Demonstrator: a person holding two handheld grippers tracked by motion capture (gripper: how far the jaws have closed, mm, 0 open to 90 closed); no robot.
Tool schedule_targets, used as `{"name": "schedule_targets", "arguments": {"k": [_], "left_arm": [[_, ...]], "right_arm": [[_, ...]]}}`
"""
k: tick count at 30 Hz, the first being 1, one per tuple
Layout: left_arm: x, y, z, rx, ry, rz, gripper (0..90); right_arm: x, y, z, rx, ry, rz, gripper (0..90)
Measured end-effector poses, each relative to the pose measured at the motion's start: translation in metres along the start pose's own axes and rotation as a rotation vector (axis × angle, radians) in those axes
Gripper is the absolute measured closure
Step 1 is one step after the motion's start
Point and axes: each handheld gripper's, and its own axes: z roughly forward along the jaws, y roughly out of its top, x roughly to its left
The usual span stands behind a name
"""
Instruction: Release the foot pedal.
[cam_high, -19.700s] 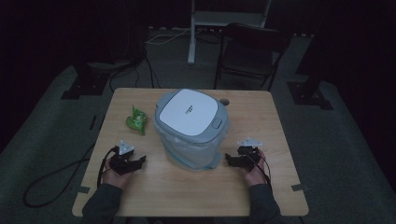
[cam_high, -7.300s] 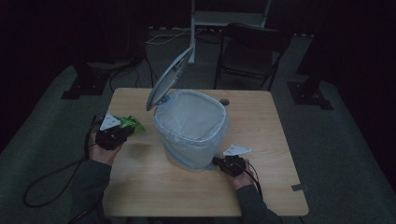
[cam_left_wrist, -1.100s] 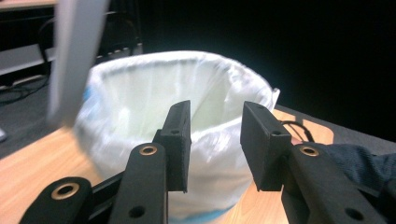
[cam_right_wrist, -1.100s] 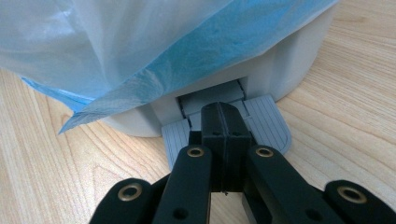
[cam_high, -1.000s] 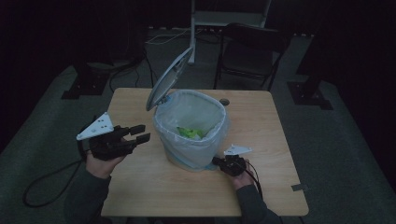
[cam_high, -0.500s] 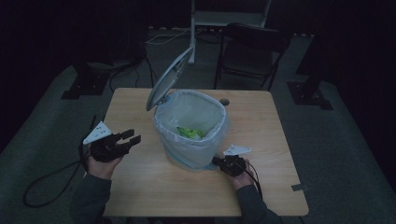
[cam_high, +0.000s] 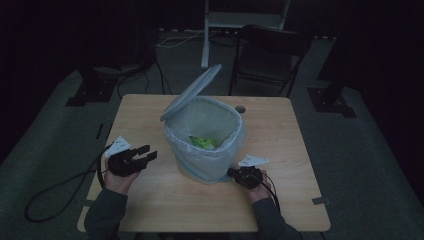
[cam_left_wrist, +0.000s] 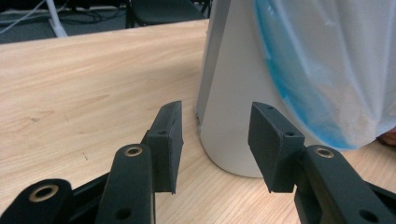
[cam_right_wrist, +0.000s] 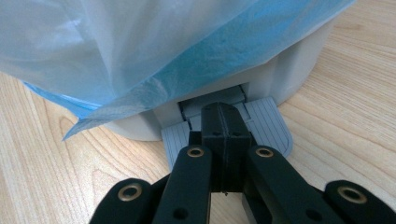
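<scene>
Wooden table (cam_high: 150, 210) is carrying our pedal bin (cam_high: 205, 145), lid (cam_high: 190, 92) standing open. Our right gripper (cam_right_wrist: 223, 121), jaws closed, is pressing its pedal (cam_right_wrist: 268, 123); our left gripper (cam_left_wrist: 215, 140), just opening, is holding nothing.

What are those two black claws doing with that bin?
A person sits at a wooden table with a claw in each hand. The right gripper, shut tight, presses on the bin's pedal, and the lid stands open. A green wrapper lies inside the bin, in its plastic bag. The left gripper is open and holds nothing, low over the table beside the bin.
</scene>
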Motion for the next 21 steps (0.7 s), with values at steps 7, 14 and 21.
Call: {"name": "schedule_targets", "arguments": {"k": [7, 14, 21], "left_arm": [[-0.002, -0.002, 0.006, 0.012, -0.013, 0.002, 55.5], [-0.002, -0.005, 0.009, 0.021, -0.017, -0.002, 55.5], [-0.002, -0.008, 0.014, 0.036, -0.016, -0.002, 55.5]], "right_arm": [[0.001, 0.001, -0.001, -0.009, -0.004, 0.001, 89.9], [0.001, 0.001, -0.002, -0.008, -0.008, 0.001, 89.9], [0.002, 0.001, -0.002, -0.007, -0.013, -0.001, 89.9]]}}
